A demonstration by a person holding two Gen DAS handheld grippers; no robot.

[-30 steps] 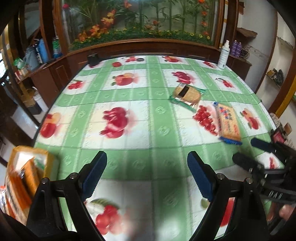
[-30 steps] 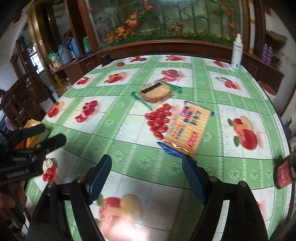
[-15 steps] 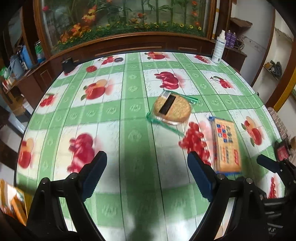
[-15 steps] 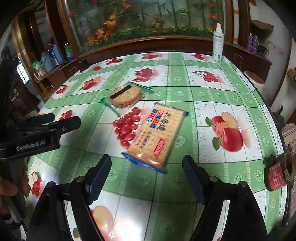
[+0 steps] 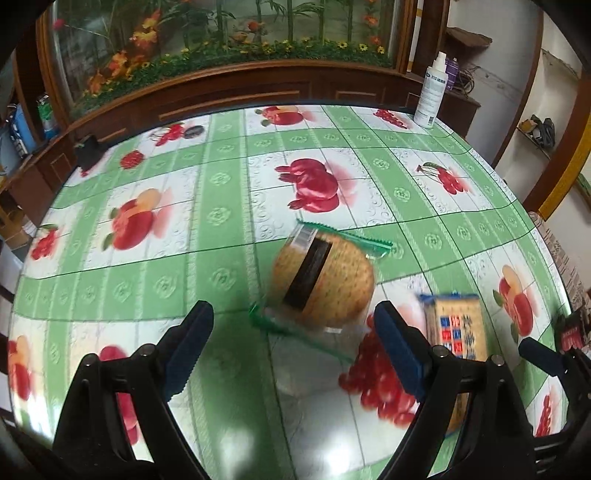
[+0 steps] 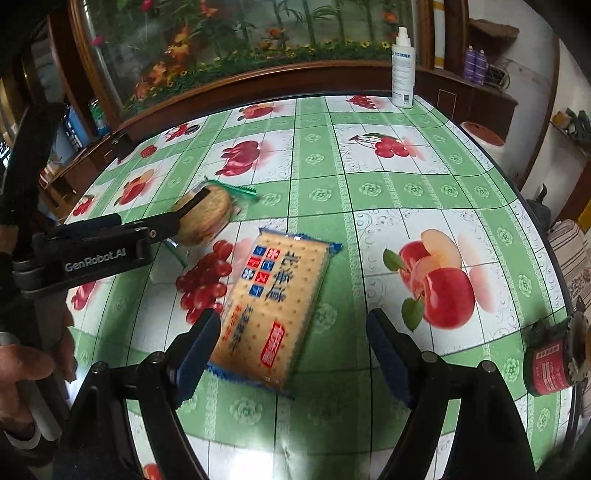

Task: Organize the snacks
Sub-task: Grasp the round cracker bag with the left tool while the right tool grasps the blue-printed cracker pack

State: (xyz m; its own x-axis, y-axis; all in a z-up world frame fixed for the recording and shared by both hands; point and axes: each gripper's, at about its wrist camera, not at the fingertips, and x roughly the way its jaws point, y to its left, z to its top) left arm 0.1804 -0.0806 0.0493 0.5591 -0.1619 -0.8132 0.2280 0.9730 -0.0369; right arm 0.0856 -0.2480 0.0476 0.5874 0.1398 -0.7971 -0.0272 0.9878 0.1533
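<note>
— Table surface? Round table (image 5: 221, 214), glossy green-and-white fruit-print cloth, glare patches near the front.
— Beyond it? Curved dark wooden cabinet (image 5: 236, 88), glass panel (image 5: 221, 33) with flowers above.
— Right side? White wall (image 5: 517, 85), wooden shelves, white spray bottle (image 6: 402, 66) at table edge.

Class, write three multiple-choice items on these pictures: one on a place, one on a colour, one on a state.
1. Where does the spray bottle stand?
A. at the table's far edge
B. beside the cracker pack
C. on the floor

2. What colour are the edges of the cracker pack?
A. red
B. blue
C. black

3. How is the left gripper?
A. shut on the round biscuits
B. shut, holding nothing
C. open, holding nothing

Key:
1 A: it stands far behind both snacks.
2 B: blue crimped ends show.
3 C: its jaws stand apart short of the round biscuits.
</note>
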